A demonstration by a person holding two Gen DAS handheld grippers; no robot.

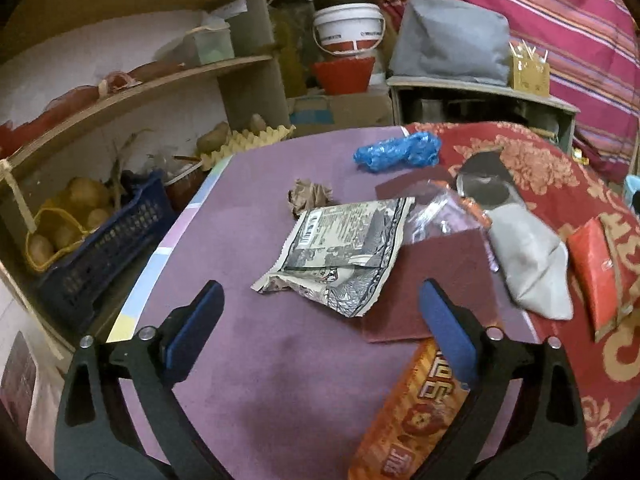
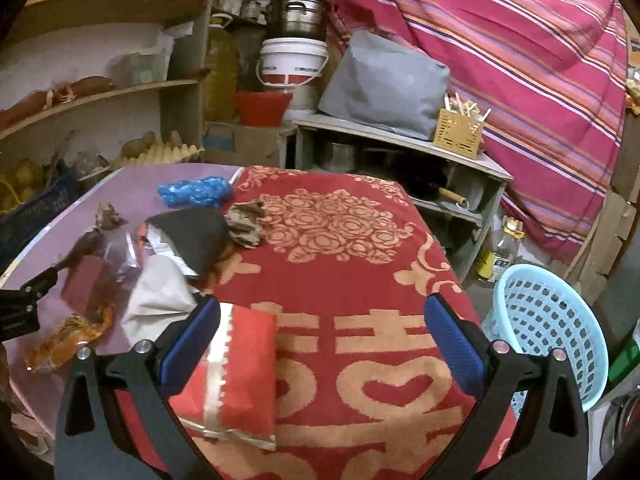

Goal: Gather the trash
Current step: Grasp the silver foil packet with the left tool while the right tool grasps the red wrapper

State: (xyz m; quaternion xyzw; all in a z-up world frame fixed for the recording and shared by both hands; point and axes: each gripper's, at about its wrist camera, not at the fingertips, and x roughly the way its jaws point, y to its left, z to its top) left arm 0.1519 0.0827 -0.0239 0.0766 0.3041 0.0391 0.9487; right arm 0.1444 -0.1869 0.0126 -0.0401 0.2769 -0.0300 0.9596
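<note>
My left claw (image 1: 320, 320) is hanging wide open and empty over the purple tabletop (image 1: 248, 380); the printed wrapper (image 1: 340, 252) ahead is lying flat, long axis slanting away rightward. My right claw (image 2: 324, 340) is gaping, left finger beside the red packet (image 2: 240, 376).

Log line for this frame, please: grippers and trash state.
left gripper: open, over printed wrapper | right gripper: open, beside red packet | basket: nothing seen inside
</note>
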